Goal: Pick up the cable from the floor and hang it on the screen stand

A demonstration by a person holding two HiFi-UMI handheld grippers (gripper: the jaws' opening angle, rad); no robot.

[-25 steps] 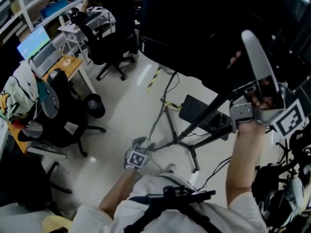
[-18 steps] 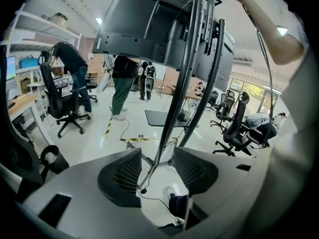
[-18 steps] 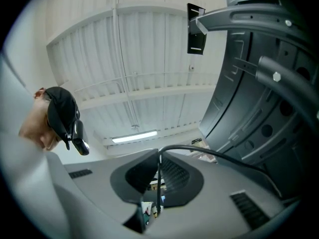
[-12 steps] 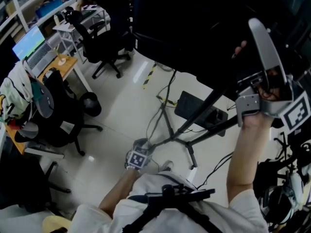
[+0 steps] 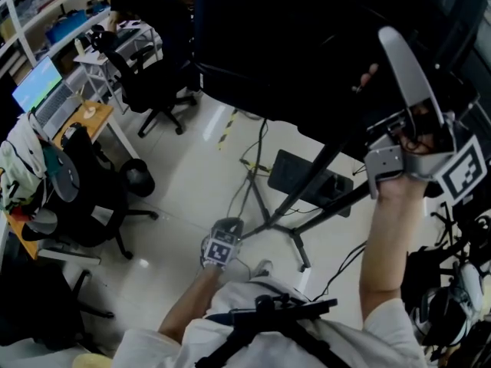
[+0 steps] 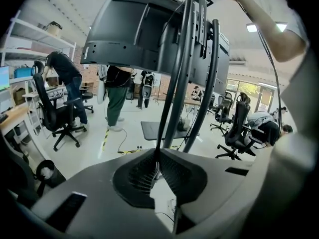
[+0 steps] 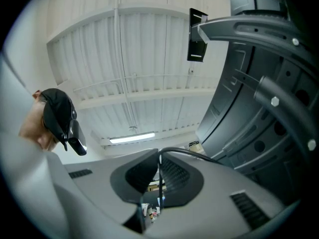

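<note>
The black screen (image 5: pixel 307 44) stands on a stand with splayed black legs (image 5: pixel 295 240). My left gripper (image 5: pixel 229 227) is low, by the legs. In the left gripper view its jaws (image 6: pixel 158 153) have just been closing and now pinch a thin black cable (image 6: pixel 169 91). That cable runs up along the stand poles toward my raised right hand. My right gripper (image 5: pixel 390 38) is held high behind the screen, pointing upward. In the right gripper view it (image 7: pixel 159 156) is shut on the same cable (image 7: pixel 190 151), which curves off to the right toward the screen's back (image 7: pixel 259 83).
Office chairs (image 5: pixel 146 83) and a desk with a laptop (image 5: pixel 46 98) stand at the left. A person (image 6: pixel 65 76) bends over a chair at the far side. Loose cables (image 5: pixel 249 182) and a black plate (image 5: pixel 303 179) lie among the legs, with striped tape (image 5: pixel 228 125) on the floor beyond.
My left gripper has shifted a little toward the stand's legs. The right arm stays raised behind the screen, nearly where it was.
</note>
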